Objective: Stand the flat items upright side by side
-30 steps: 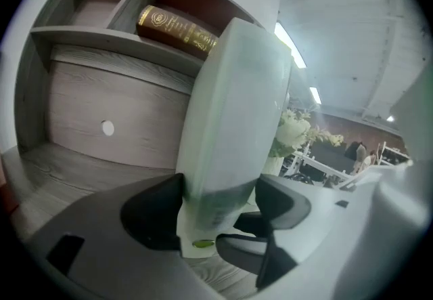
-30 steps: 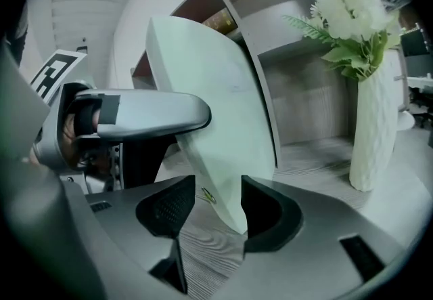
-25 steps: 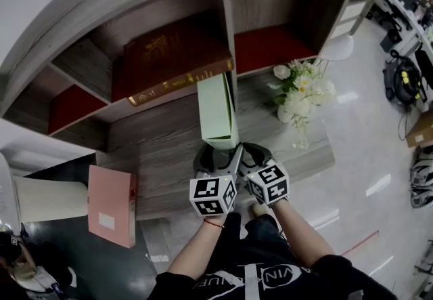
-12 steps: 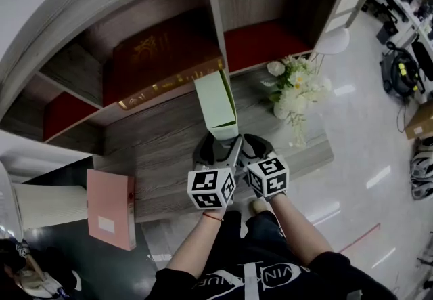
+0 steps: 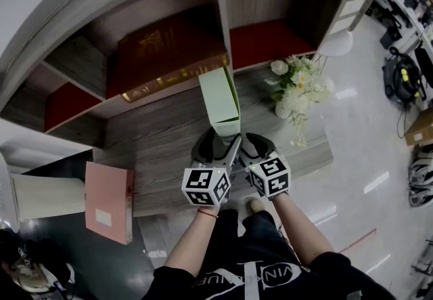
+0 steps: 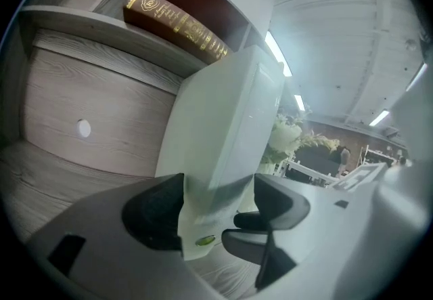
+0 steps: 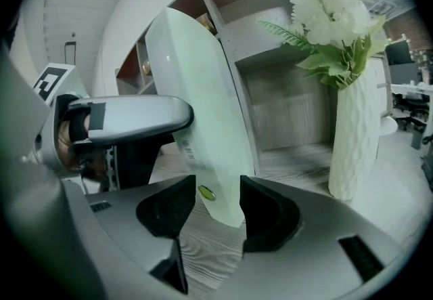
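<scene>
Head view showed left claw [image 5: 215, 146] and right claw [image 5: 252, 146], jaws just eased wider, pinching the folder [image 5: 220, 99] ahead to stand it upright.

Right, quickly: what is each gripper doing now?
The left gripper: shut on the green file.
The right gripper: shut on the same file.

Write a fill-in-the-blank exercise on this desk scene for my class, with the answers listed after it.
The left gripper and right gripper both clamp a pale ____ file box.
The brown book lying flat in the shelf has ____ lettering.
The flowers in the vase are ____.
The other file box at the head view's lower left is ____.
Answers: green; gold; white; pink.
</scene>
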The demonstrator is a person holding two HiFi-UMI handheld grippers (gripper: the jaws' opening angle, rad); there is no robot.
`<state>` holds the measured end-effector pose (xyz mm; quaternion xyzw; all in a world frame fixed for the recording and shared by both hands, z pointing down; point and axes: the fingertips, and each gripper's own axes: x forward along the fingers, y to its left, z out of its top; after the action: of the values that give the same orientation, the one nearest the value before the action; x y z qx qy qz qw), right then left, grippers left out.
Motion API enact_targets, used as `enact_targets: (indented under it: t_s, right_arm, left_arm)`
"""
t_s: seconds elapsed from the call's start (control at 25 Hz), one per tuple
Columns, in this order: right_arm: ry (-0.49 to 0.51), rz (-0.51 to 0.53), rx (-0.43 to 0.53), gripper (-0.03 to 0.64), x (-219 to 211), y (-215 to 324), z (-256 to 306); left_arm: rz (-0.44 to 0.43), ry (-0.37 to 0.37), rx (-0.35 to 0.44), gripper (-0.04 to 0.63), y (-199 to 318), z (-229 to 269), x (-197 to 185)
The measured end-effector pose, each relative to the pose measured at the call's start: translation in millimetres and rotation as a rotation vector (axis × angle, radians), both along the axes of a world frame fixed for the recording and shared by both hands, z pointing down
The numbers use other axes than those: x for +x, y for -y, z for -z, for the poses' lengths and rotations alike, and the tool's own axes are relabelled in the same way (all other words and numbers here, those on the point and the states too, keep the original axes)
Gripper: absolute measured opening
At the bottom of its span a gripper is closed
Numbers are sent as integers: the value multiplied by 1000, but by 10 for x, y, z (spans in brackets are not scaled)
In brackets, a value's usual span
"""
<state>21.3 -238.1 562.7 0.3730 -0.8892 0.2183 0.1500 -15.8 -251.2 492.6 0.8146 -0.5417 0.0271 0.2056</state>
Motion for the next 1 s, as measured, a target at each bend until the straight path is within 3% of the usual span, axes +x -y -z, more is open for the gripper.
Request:
enact_targets:
  t_s: [0.48, 0.8, 1.0]
  right_arm:
    - [-9, 176, 42, 219, -67, -440, 187]
    - [30, 450, 69, 219, -603, -1030, 291]
    - [62, 675, 82, 219, -1247, -1578, 295]
  left_arm:
    - [180, 4, 5, 326, -501, 55, -484]
    - [440, 19, 8, 324, -1360, 52, -1090]
    - [672, 7, 2, 324, -2217, 1, -1641]
